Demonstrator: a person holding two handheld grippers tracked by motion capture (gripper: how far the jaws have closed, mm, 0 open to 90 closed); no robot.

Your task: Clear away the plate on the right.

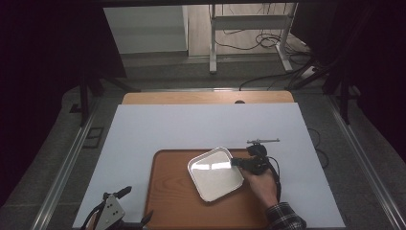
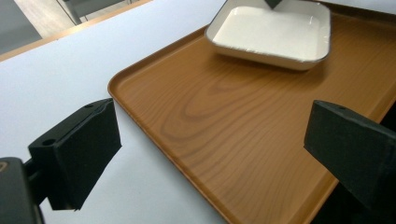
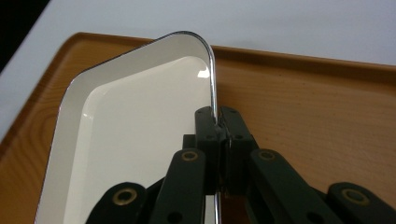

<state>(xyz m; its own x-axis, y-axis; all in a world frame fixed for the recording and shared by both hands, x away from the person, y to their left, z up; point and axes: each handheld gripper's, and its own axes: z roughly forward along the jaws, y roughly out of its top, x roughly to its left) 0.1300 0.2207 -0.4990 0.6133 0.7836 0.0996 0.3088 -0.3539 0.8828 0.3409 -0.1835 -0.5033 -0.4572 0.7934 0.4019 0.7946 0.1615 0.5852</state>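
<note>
Left hand-held gripper (image 2: 210, 154) gapes over the wooden tray (image 1: 172, 201); right hand-held gripper (image 1: 238, 163) pinches the white dish (image 1: 213, 175).

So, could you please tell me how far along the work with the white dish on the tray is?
Done: the right hand-held gripper has closed on the rim of the white dish, which sits over the wooden tray. In hand: that grip, the dish looking slightly tilted. Left, probably: moving or setting the dish down and letting go. The left hand-held gripper waits open at the tray's near corner.

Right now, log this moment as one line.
right gripper: shut on white dish rim | dish: on wooden tray | left gripper: open
</note>
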